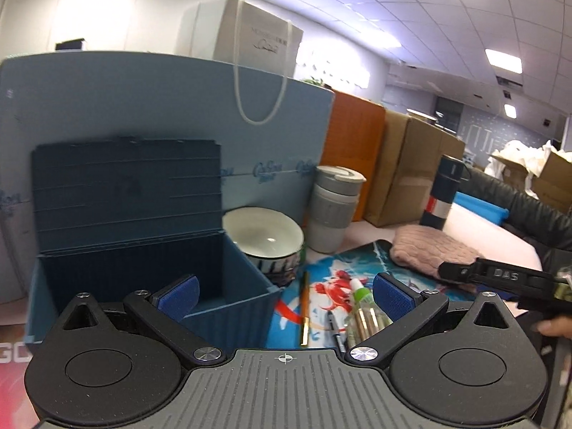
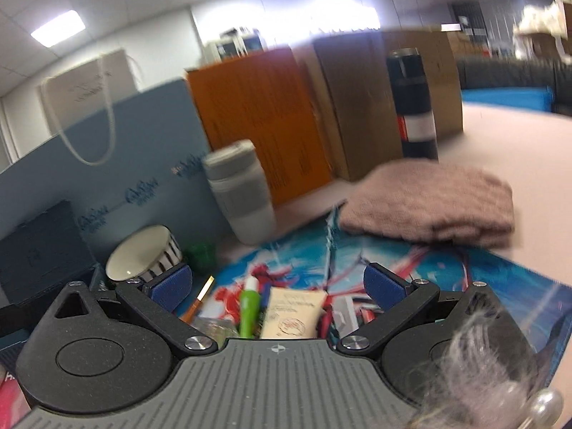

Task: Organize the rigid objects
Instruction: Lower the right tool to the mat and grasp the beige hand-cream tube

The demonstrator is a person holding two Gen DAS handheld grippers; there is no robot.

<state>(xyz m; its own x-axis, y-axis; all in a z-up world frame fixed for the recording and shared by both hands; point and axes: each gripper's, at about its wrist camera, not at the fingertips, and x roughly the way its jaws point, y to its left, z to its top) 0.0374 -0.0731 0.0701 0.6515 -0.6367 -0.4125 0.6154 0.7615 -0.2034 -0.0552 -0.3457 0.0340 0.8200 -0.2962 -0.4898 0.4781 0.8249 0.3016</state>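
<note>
Left gripper (image 1: pixel 286 295): jaws wide, empty. Right gripper (image 2: pixel 277 286): jaws wide, empty. Open dark-blue ribbed plastic box (image 1: pixel 143 271), ten o'clock; slim gold pen (image 1: pixel 305 309) on printed mat (image 1: pixel 361 261), twelve o'clock.

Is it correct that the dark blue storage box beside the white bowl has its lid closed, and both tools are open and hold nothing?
Not quite. The storage box has its lid standing open, as the left wrist view shows. The rest holds: it sits beside the white bowl, and the left tool and right tool are open and hold nothing.
</note>
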